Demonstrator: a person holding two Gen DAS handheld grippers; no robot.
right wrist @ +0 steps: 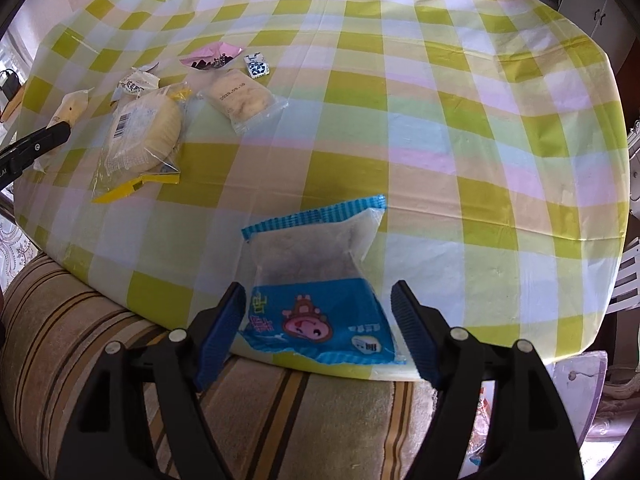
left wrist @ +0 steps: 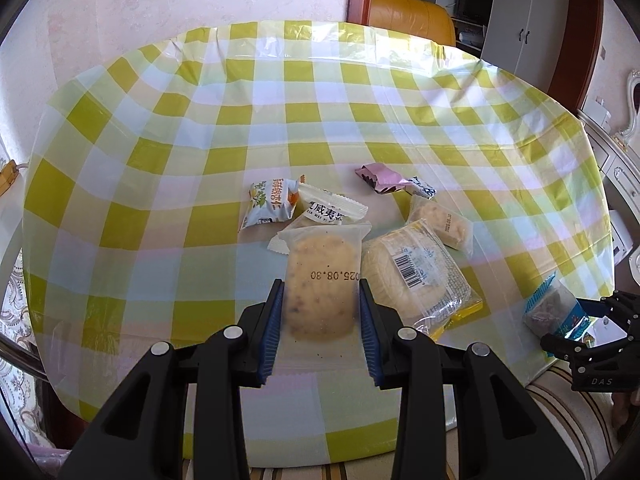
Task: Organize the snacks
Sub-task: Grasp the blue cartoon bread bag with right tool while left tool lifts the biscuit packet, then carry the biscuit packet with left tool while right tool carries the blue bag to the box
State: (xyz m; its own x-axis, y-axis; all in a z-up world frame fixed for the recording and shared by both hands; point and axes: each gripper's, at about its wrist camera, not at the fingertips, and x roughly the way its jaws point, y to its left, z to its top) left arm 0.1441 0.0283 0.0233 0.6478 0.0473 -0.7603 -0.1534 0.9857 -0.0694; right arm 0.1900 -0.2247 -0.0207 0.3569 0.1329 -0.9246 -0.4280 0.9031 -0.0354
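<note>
My left gripper (left wrist: 321, 300) is shut on a clear-wrapped pale cookie packet (left wrist: 320, 280) stamped with a date, its blue pads pressing both sides. In the right wrist view this packet (right wrist: 70, 110) shows at the far left. My right gripper (right wrist: 318, 312) stands open around a blue packet with a cartoon face (right wrist: 320, 280), which lies at the table's near edge; the pads do not press it. A pile sits mid-table: a large round pastry in a yellow-edged wrapper (left wrist: 416, 272), a second cookie packet (left wrist: 440, 220), a white lettered packet (left wrist: 328, 208) and a yellow-green packet (left wrist: 268, 204).
A pink wrapper (left wrist: 378, 178) and a small blue-and-white sweet (left wrist: 420, 188) lie behind the pile. The round table wears a yellow-green checked plastic cloth (left wrist: 200, 120). A striped cushion (right wrist: 120, 360) sits below its near edge, an orange chair (left wrist: 408, 12) beyond the far side.
</note>
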